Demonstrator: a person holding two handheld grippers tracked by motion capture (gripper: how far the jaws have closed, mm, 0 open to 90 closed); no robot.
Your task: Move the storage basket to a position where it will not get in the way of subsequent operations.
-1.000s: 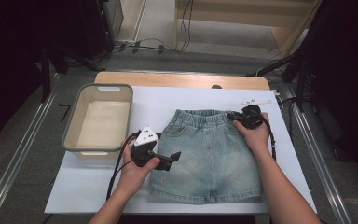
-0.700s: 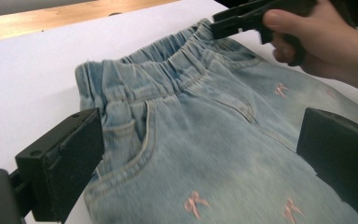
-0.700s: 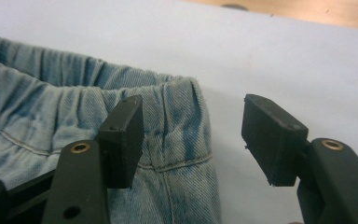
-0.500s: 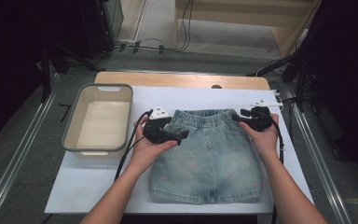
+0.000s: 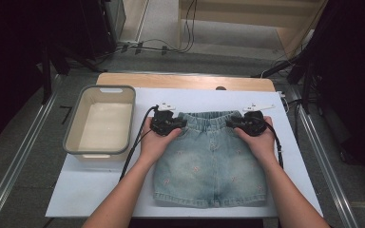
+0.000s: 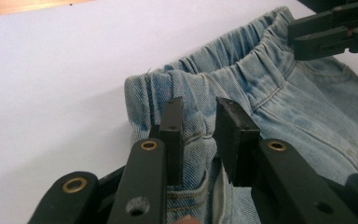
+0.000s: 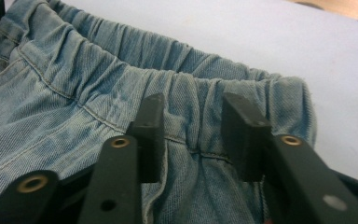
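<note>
Covering most of the table, a white board (image 5: 100,190) is seen beneath everything, with a wooden strip (image 5: 185,81) beyond it. A grey tub (image 5: 100,122) is set just outside the left gripper (image 5: 171,124), well apart from the right gripper (image 5: 247,124); nothing is placed in the way of either gripper.

A pair of denim shorts (image 5: 211,166) is spread flat between and before the two grippers, the elastic waistband (image 5: 209,118) lying on the far side and the hems turned toward the person, so that the long axis is run from far to near.

The left gripper's jaws have just been closing; they are partly shut, with the waistband's left corner bunched between them, though pad contact cannot be told for certain. The right gripper's jaws have likewise been closing, and the right corner is straddled with a visible gap.
</note>
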